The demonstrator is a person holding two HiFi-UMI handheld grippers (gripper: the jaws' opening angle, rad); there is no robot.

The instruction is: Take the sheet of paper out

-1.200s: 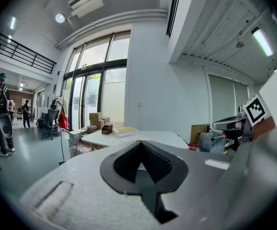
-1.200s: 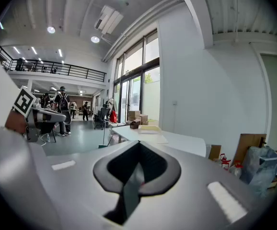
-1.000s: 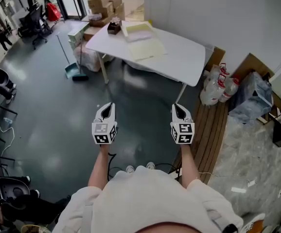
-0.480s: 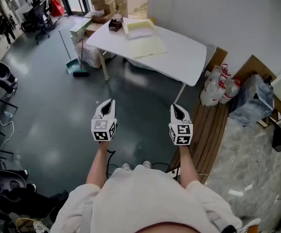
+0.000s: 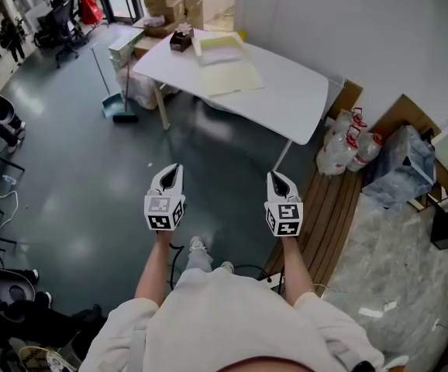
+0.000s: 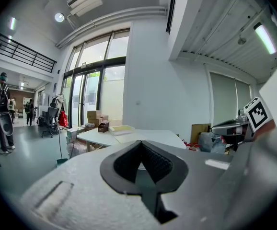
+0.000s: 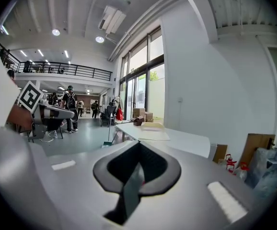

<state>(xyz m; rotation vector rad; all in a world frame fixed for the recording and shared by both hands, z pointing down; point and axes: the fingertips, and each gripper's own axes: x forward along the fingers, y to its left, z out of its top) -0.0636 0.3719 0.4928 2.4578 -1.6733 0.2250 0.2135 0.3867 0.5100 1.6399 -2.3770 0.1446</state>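
The left hand-held gripper (image 5: 174, 167) and the right hand-held gripper (image 5: 275, 176) are both clenched with nothing between their jaws, side by side above the floor. Well ahead of them stands the white desk (image 5: 294, 103). The pale yellow sheet of paper (image 5: 232, 77) lies flat on it, just before a shallow yellow tray (image 5: 218, 49).

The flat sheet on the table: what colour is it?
Pale yellow; the sheet on the white table shows best in the head view.
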